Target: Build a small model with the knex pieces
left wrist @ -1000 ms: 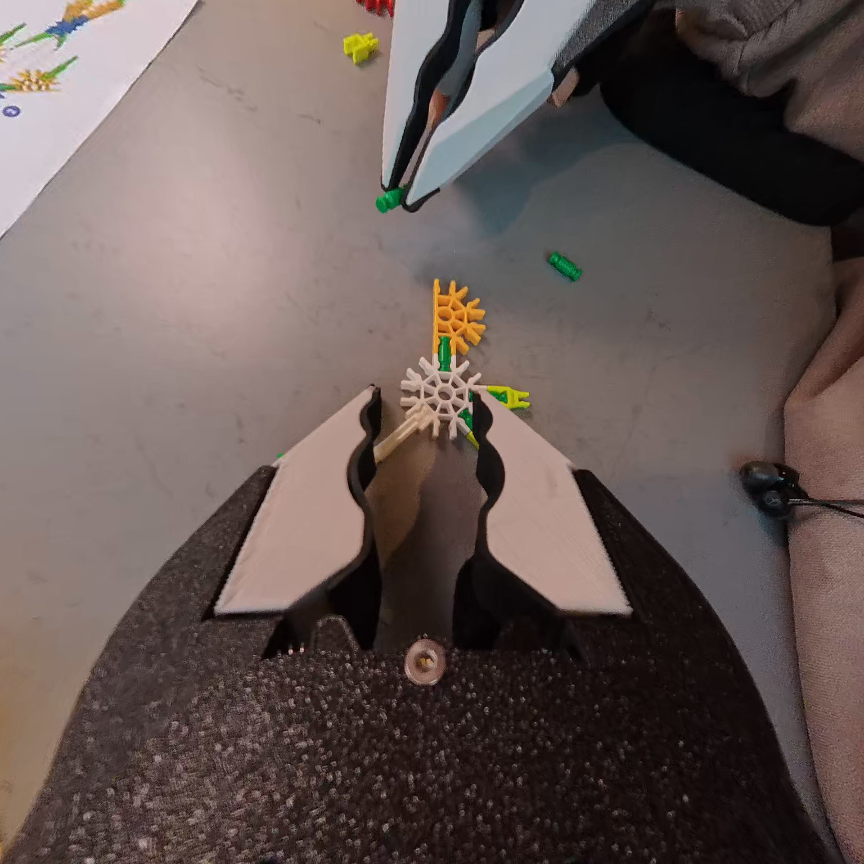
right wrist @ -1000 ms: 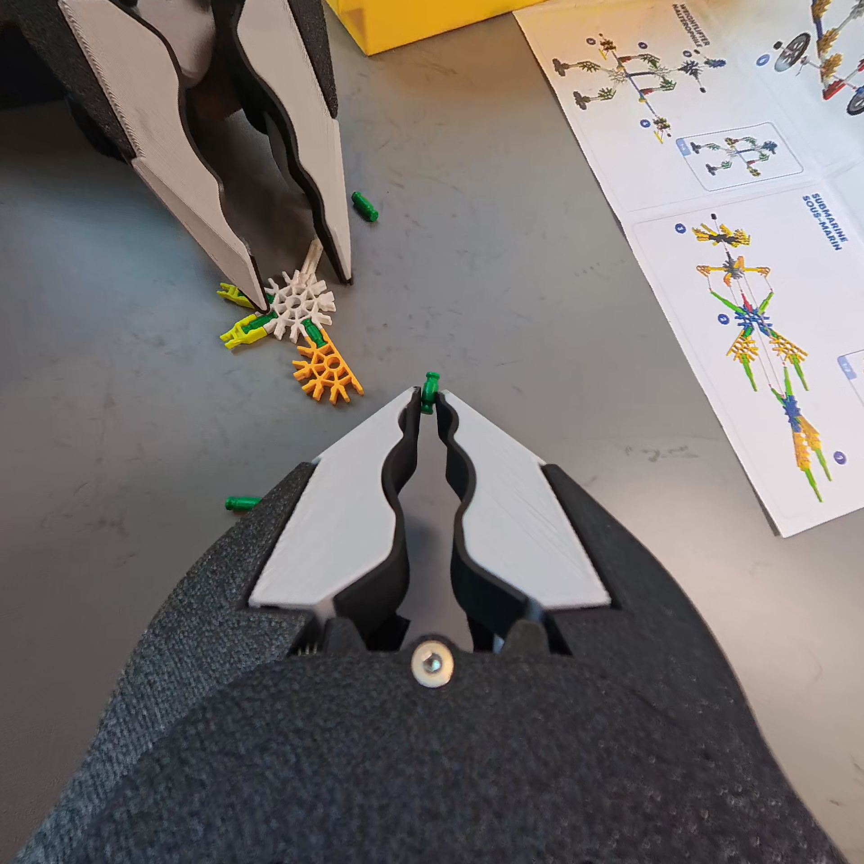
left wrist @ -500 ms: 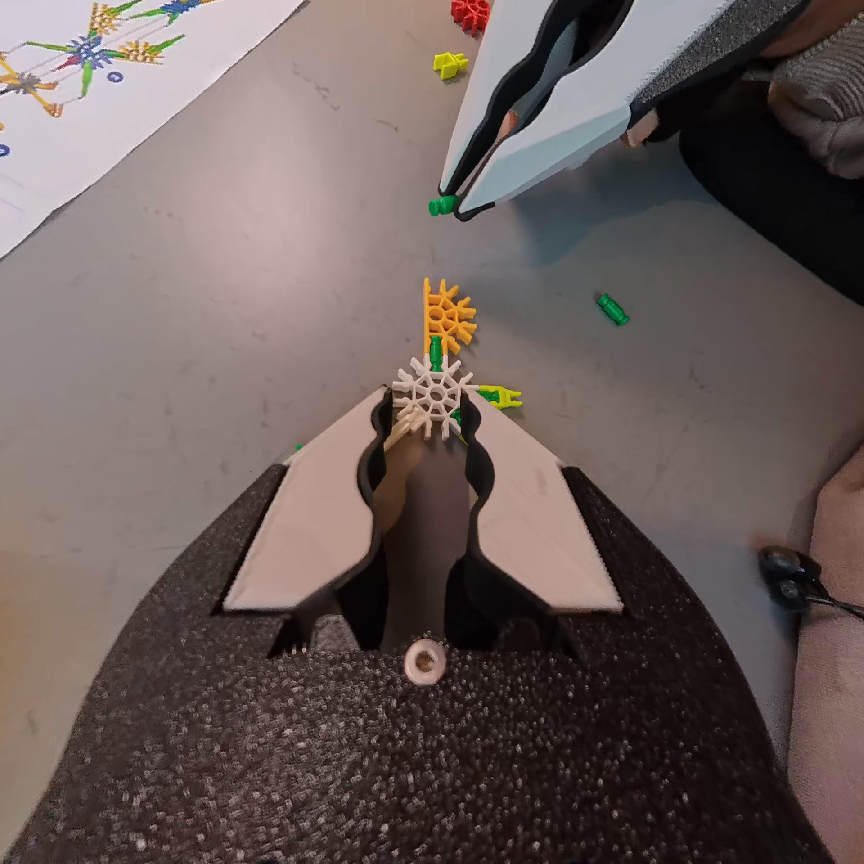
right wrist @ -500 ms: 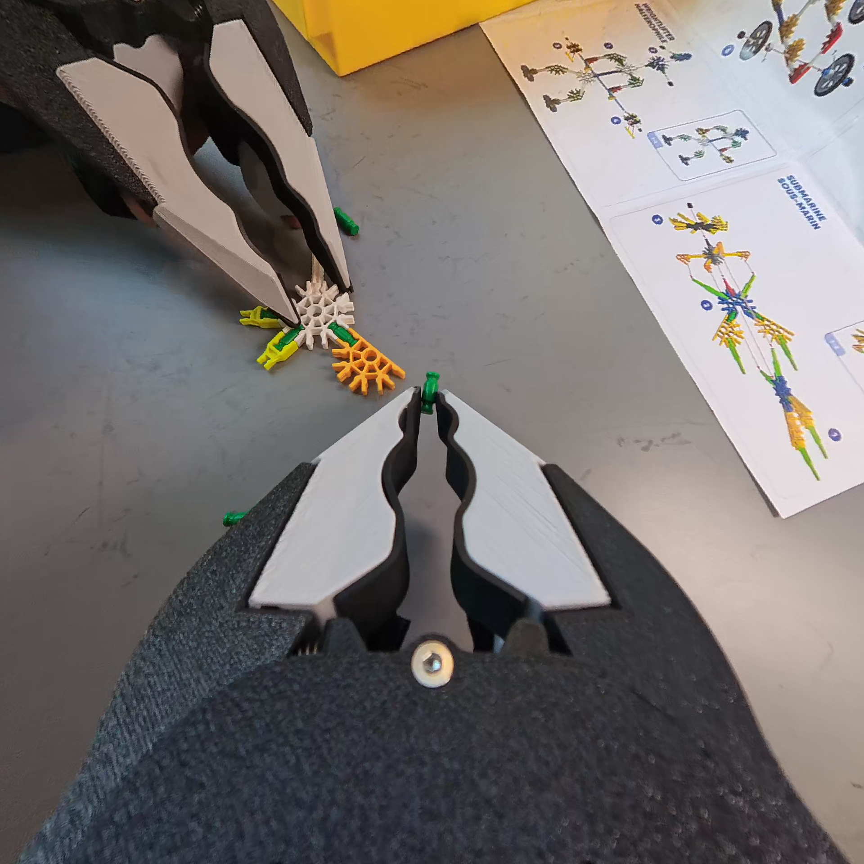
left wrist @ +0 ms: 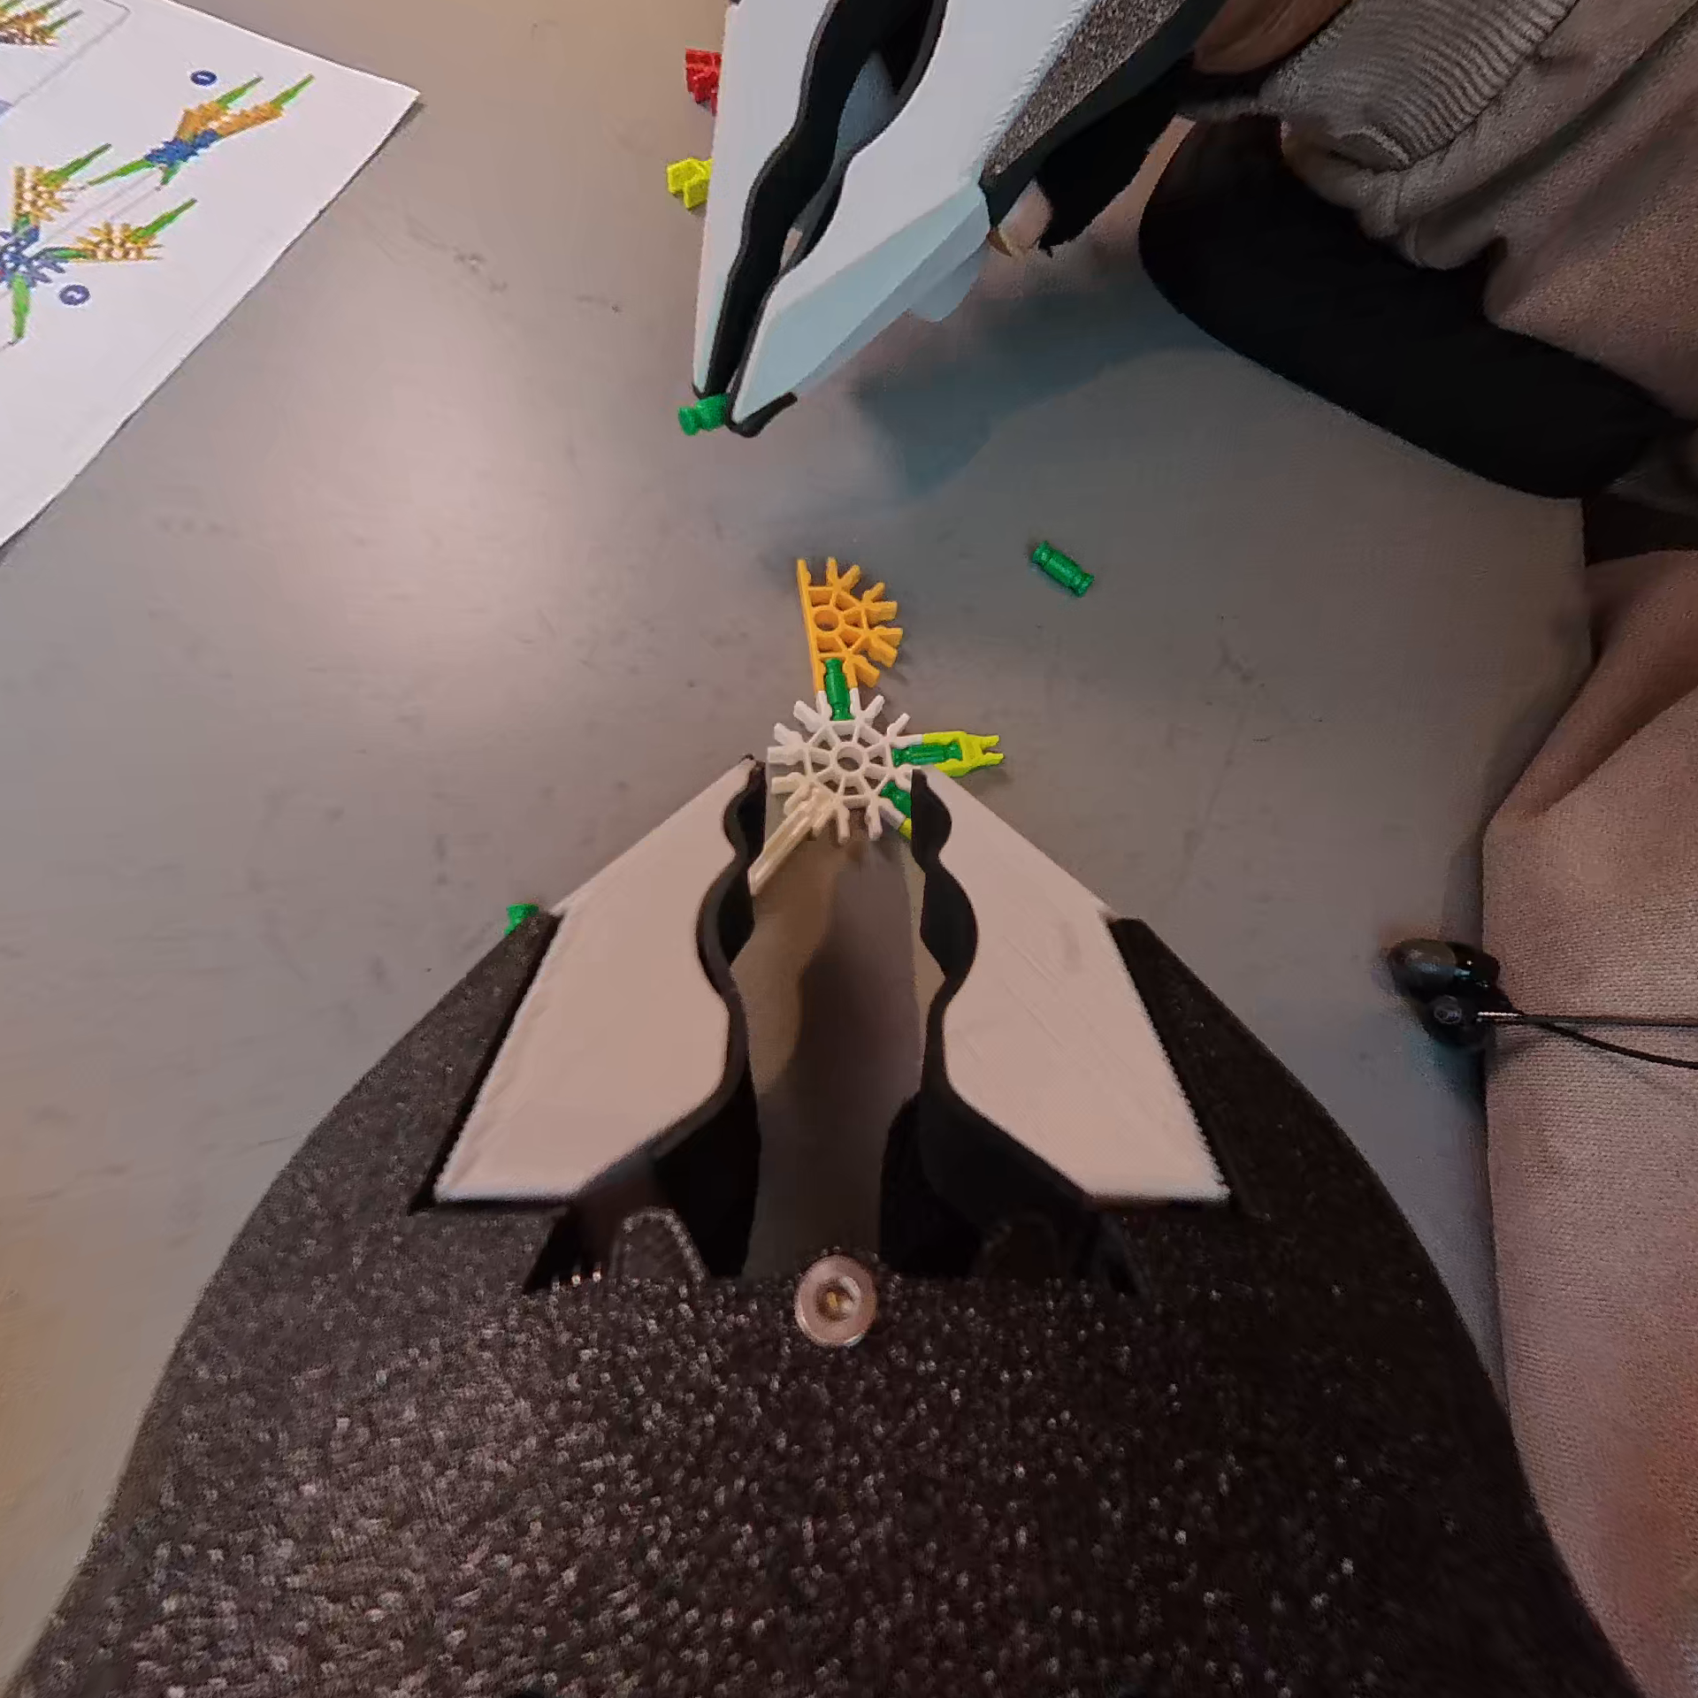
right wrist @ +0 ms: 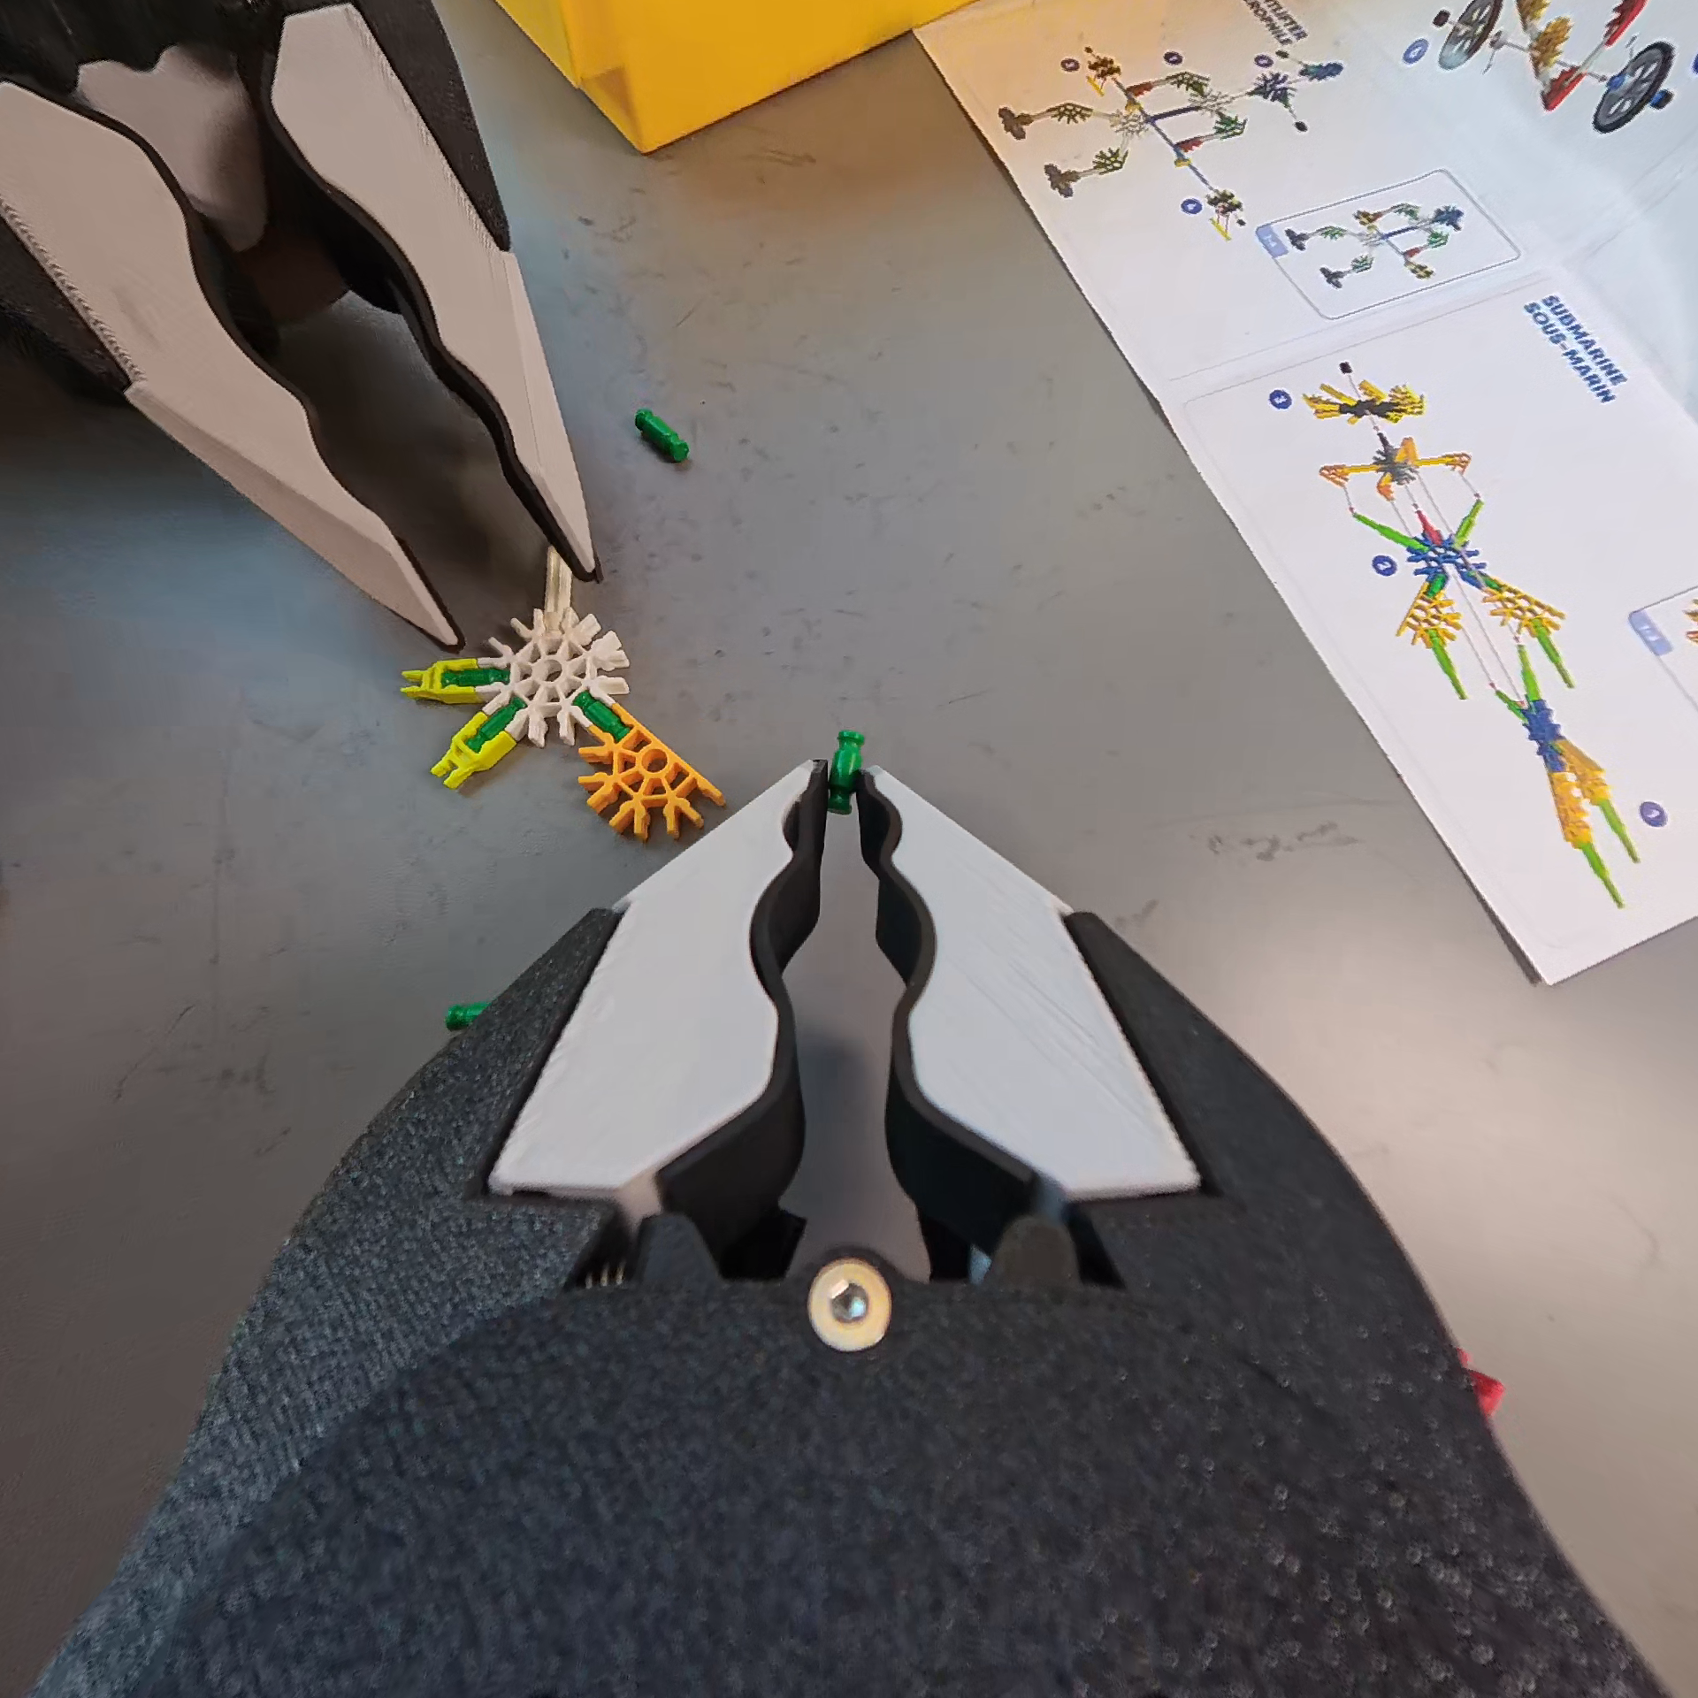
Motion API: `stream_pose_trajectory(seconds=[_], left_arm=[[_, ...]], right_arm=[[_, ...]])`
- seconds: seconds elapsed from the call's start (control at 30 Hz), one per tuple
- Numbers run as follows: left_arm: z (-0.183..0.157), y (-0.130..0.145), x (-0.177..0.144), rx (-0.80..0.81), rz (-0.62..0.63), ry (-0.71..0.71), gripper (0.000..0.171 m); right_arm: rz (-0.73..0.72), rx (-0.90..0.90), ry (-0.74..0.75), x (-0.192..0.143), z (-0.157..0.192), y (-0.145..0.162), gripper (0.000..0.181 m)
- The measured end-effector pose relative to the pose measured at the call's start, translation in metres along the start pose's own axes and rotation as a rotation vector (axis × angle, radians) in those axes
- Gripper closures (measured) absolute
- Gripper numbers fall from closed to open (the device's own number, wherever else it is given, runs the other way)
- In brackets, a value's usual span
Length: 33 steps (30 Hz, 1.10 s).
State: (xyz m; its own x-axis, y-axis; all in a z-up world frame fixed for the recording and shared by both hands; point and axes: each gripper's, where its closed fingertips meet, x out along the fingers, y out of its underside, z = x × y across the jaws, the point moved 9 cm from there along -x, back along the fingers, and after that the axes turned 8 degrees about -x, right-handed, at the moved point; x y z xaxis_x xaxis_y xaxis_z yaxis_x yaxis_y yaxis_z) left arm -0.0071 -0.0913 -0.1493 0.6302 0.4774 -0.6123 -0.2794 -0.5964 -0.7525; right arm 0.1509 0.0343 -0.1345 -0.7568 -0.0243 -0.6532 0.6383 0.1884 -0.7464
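While the grey table [left wrist: 367,570] fills most of both views, the left gripper [left wrist: 836,781] takes up the bottom of the left wrist view, pointing down at the table with its jaws spread wide. Its tips sit on each side of a white snowflake piece [left wrist: 841,763] in the middle of the frame, just beside it, and a thin cream rod [left wrist: 781,850] runs from that piece back between the jaws. The right gripper [right wrist: 841,776] fills the bottom of the right wrist view, and its tips are pressed on a small green rod [right wrist: 845,758] that stands up between them. In the left wrist view this gripper comes down from the top middle, held by a hand [left wrist: 1020,220] in a grey sleeve [left wrist: 1470,138]. A big white paper with toy pictures [right wrist: 1378,413] lies at the right of the right wrist view. A yellow box [right wrist: 735,55] sits at the top middle there; I cannot see inside it. The snowflake piece is joined by green rods to an orange fan piece [right wrist: 648,772] and two yellow clips [right wrist: 469,749]. A loose green rod [right wrist: 662,435] lies near the left gripper's tip, and another [right wrist: 464,1013] peeks out at the lower left. Black earbuds [left wrist: 1443,988] lie at the right edge of the left wrist view.
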Motion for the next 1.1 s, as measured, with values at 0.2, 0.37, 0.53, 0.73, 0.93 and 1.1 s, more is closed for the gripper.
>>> stream_pose_trajectory(seconds=[0.2, 0.37, 0.53, 0.73, 0.93, 1.1], left_arm=[[0.001, 0.005, 0.006, 0.023, 0.053, -0.012, 0.145], [-0.001, 0.002, 0.009, -0.029, 0.049, -0.055, 0.148], [-0.001, 0.001, 0.010, -0.114, 0.031, -0.112, 0.151], [-0.011, 0.003, 0.012, -0.107, 0.054, -0.052, 0.146], [-0.020, 0.005, 0.010, -0.057, 0.071, 0.053, 0.145], [-0.016, 0.007, 0.009, -0.060, 0.082, 0.052, 0.146]], right_arm=[[0.047, -0.010, -0.107, -0.005, 0.015, -0.002, 0.176], [0.095, -0.014, -0.156, -0.002, 0.030, -0.007, 0.176], [0.132, 0.009, -0.151, 0.004, 0.036, -0.008, 0.176], [0.183, 0.049, -0.145, 0.011, 0.036, -0.006, 0.176], [0.187, 0.045, -0.150, 0.006, 0.036, -0.007, 0.177], [0.192, 0.039, -0.148, 0.005, 0.036, -0.005, 0.176]])
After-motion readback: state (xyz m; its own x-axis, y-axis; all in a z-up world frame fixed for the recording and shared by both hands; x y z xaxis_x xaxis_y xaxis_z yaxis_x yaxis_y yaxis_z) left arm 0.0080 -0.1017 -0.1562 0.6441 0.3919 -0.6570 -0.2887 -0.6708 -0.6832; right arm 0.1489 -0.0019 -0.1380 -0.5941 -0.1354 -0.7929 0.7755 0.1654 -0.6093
